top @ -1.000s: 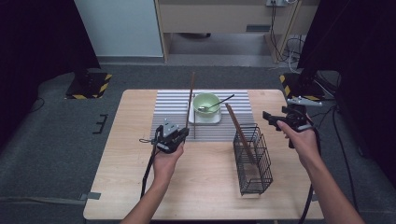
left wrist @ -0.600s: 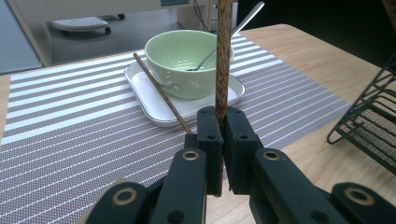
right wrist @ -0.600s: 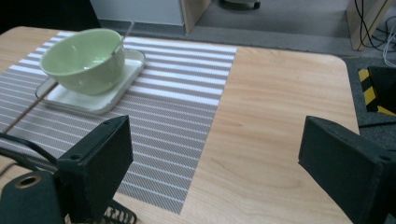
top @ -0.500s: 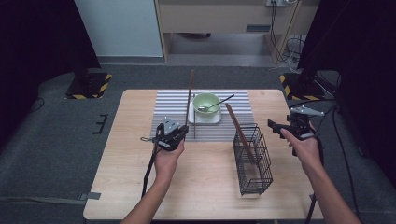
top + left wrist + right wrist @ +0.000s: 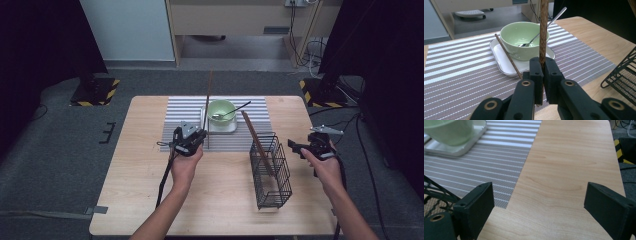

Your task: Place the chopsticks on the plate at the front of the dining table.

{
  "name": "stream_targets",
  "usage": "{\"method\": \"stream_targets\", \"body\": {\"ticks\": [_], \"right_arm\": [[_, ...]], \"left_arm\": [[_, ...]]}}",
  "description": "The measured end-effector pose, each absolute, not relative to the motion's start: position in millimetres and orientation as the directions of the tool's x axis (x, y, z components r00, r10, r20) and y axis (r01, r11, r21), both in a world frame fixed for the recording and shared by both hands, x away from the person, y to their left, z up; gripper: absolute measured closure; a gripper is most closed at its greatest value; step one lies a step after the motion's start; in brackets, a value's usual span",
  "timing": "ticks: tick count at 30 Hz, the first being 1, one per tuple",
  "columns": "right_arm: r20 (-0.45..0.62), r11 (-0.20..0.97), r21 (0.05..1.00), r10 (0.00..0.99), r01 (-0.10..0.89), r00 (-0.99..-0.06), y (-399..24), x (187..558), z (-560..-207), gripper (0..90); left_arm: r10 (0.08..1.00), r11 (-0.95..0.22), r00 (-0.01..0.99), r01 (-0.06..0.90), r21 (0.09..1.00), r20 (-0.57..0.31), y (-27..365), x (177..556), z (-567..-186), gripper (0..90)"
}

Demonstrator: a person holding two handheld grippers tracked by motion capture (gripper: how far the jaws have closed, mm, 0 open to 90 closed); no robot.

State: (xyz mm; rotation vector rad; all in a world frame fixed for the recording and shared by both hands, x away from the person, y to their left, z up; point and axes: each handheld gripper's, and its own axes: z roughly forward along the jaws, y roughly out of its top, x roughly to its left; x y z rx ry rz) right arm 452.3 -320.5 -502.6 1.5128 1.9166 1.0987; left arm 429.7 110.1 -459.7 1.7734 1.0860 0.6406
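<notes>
Wooden chopstick [image 5: 544,27] stands upright in my left gripper [image 5: 543,75], jaws clamped on it, above the striped mat [image 5: 185,107] just beside the green bowl [image 5: 524,41]; my right gripper [image 5: 537,207] gapes wide, holding nothing, right of the wire basket [image 5: 272,172].

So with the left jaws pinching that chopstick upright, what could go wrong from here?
The left gripper pinches the chopstick only near its lower end, so the long upper part could pivot or slip in the jaws. It stands close in front of the green bowl and the spoon, so a swing might knock them. The wire basket already holds one slanted chopstick, which could block the drop-in.
</notes>
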Motion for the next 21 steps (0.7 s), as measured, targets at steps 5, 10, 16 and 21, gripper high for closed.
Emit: {"method": "stream_targets", "body": {"ticks": [5,10,16,21], "right_arm": [[0.106,0.088,0.795,0.954,0.6,-0.281,-320,452,-514,9.3],[0.093,0.101,0.774,0.958,0.625,-0.27,-317,453,-524,9.0],[0.08,0.114,0.756,0.962,0.645,-0.263,-315,454,-533,9.0],[0.079,0.114,0.744,0.964,0.659,-0.255,-313,454,-539,8.7]], "left_arm": [[0.892,-0.175,0.451,0.403,0.899,-0.029,108,436,-462,85.8],[0.904,-0.164,0.426,0.414,0.895,-0.032,109,443,-467,85.8],[0.914,-0.136,0.403,0.422,0.896,-0.051,108,446,-471,85.8],[0.92,-0.157,0.39,0.424,0.892,-0.023,105,450,-476,85.8]]}}
